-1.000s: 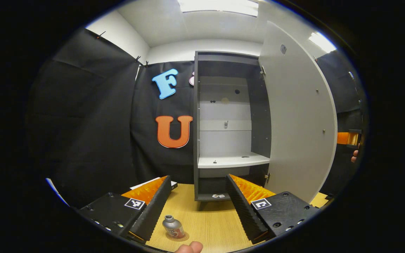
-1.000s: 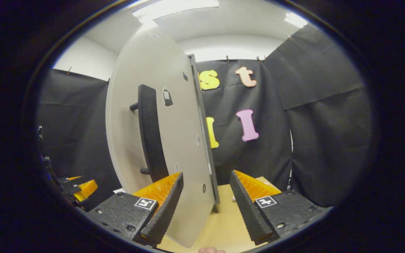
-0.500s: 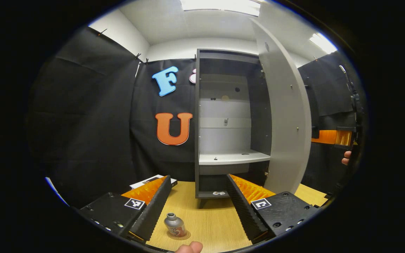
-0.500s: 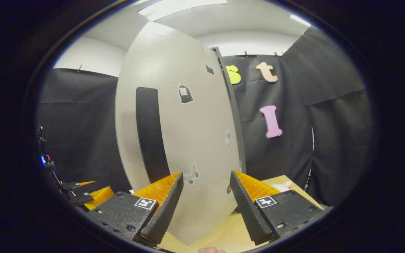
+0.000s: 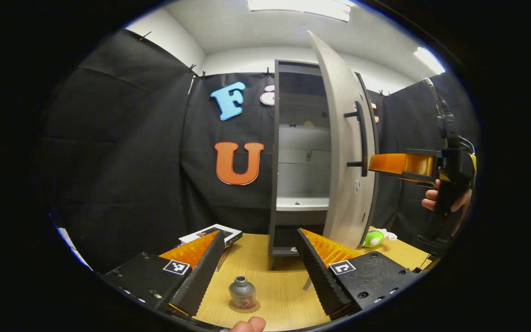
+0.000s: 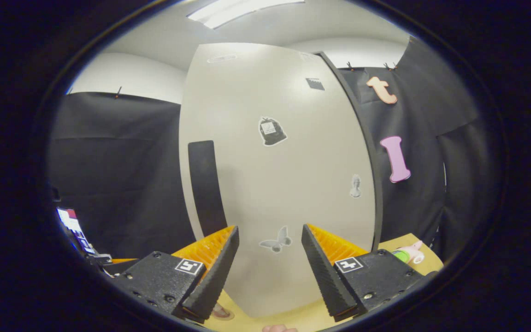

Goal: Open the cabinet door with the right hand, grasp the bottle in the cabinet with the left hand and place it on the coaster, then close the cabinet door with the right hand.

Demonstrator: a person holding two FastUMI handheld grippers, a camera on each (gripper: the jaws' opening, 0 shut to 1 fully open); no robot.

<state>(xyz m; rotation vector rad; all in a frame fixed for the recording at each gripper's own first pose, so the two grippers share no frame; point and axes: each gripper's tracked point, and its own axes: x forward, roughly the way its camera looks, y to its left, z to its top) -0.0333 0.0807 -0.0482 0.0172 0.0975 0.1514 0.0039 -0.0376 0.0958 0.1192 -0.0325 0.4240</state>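
Left gripper view: bottle (image 5: pixel 242 292) sits on its coaster (image 5: pixel 244 305), door (image 5: pixel 345 157) half shut.
Your open right gripper (image 6: pixel 266 258) should push the stiff, probably light door beside its handle (image 6: pixel 207 186).

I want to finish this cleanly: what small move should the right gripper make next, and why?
Probably keep pushing the cabinet door toward the cabinet. The bottle already stands on the coaster, the door is only partly closed, and the open right gripper faces the door's front.

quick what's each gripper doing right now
Left gripper: open, holding nothing.
Right gripper: open, holding nothing, facing the cabinet door.
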